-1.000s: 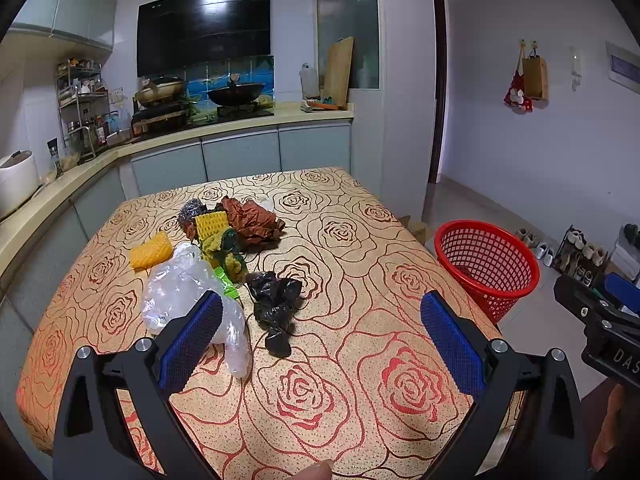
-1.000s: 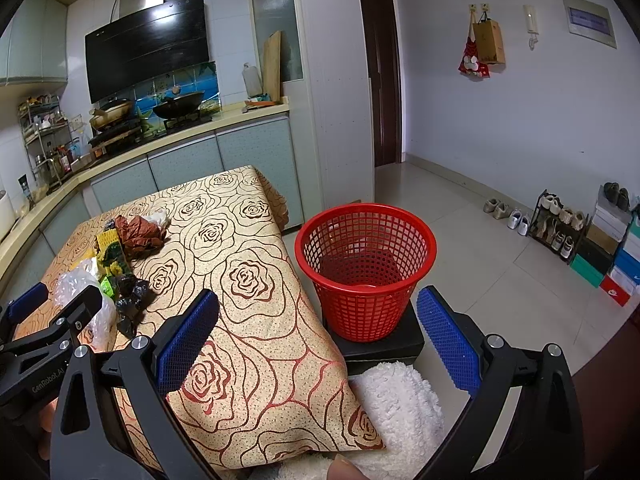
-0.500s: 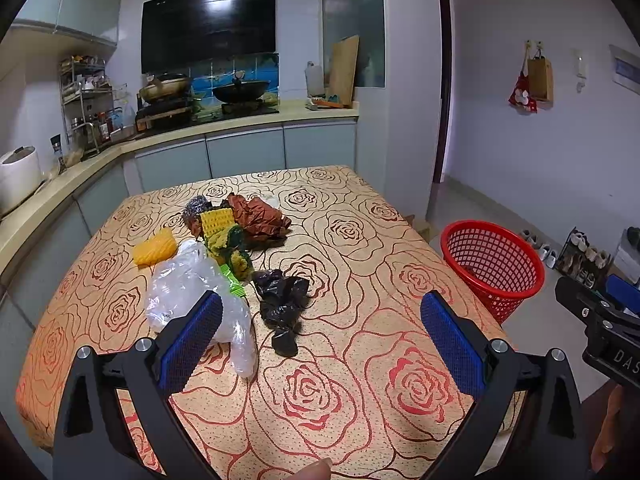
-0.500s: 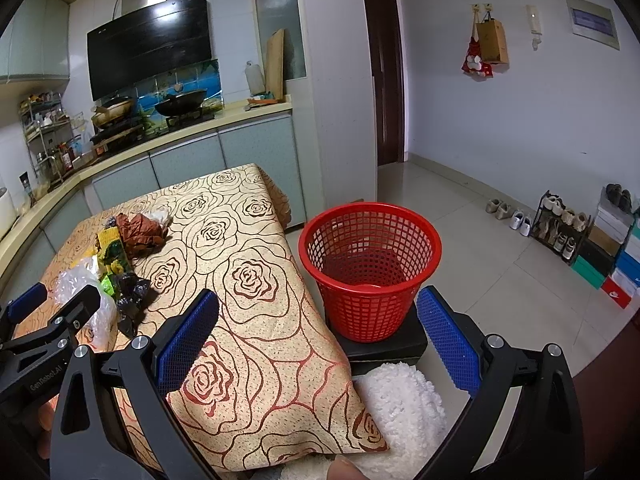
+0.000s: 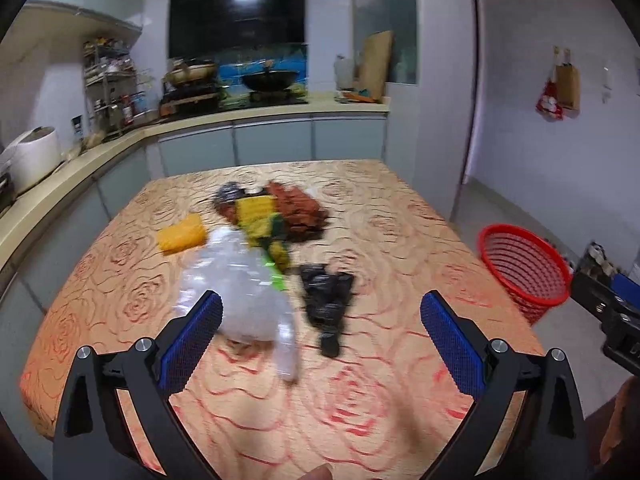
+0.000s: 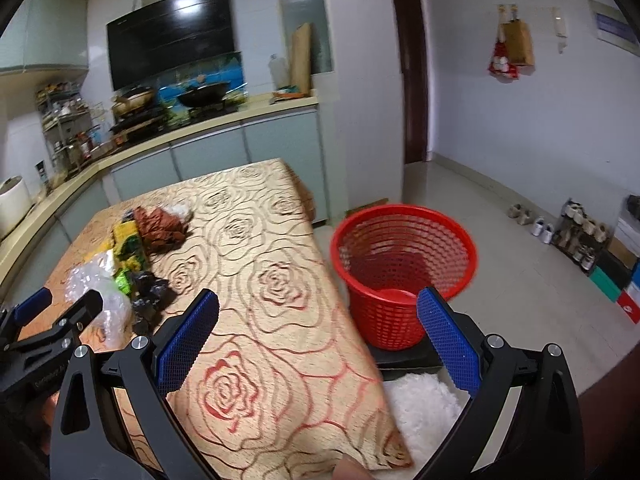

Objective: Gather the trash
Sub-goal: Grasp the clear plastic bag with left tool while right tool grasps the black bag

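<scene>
Trash (image 5: pixel 276 248) sits piled mid-table (image 5: pixel 400 240); we see left gripper (image 5: pixel 320 328) and right gripper (image 6: pixel 318 326) both wide open, empty, red basket (image 6: pixel 404 280) on floor beside table.

We see the trash heaped mid-surface (image 5: pixel 380 240): a clear crumpled plastic bag (image 5: pixel 240 292) lies nearest, with a black crumpled bag (image 5: pixel 326 300) just beside it at three o'clock. At the clear bag's eleven o'clock sits a yellow ridged piece (image 5: pixel 182 236), slightly apart. Behind, yellow-green wrappers (image 5: pixel 260 220) touch a brown crumpled wad (image 5: pixel 298 210) at their two o'clock. The red mesh basket (image 6: pixel 404 268) stands upright on the floor, off the surface's three o'clock edge.
</scene>
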Motion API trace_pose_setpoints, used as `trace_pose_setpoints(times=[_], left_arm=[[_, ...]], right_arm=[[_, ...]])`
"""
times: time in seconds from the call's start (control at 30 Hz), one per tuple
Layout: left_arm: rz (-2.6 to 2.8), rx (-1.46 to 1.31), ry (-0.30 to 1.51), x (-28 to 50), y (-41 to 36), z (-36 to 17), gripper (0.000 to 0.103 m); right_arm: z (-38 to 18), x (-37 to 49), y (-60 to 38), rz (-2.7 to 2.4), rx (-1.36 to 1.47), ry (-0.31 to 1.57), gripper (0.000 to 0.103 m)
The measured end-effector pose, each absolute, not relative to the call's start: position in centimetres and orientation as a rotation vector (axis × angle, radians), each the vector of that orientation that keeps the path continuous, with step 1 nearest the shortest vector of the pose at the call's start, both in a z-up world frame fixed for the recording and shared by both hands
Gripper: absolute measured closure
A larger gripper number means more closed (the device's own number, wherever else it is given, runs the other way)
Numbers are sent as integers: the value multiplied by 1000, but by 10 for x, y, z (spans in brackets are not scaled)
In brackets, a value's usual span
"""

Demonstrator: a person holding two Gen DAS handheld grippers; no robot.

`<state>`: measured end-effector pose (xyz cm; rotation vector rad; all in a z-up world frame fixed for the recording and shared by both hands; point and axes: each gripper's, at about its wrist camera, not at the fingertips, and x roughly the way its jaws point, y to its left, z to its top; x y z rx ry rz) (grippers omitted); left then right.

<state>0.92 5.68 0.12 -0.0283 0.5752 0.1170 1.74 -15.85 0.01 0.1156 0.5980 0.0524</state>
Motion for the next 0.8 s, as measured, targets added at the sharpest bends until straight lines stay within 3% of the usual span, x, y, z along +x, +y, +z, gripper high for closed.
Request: trace_pose_setpoints(times=[0.43,0.8], left_arm=[[268,-127,646,29,144,-25,7],[146,-101,670,54,129,-28,7]], right_arm=[[-11,65,-109,248,67,674,6],[-15,91,-92,214,22,672,6]])
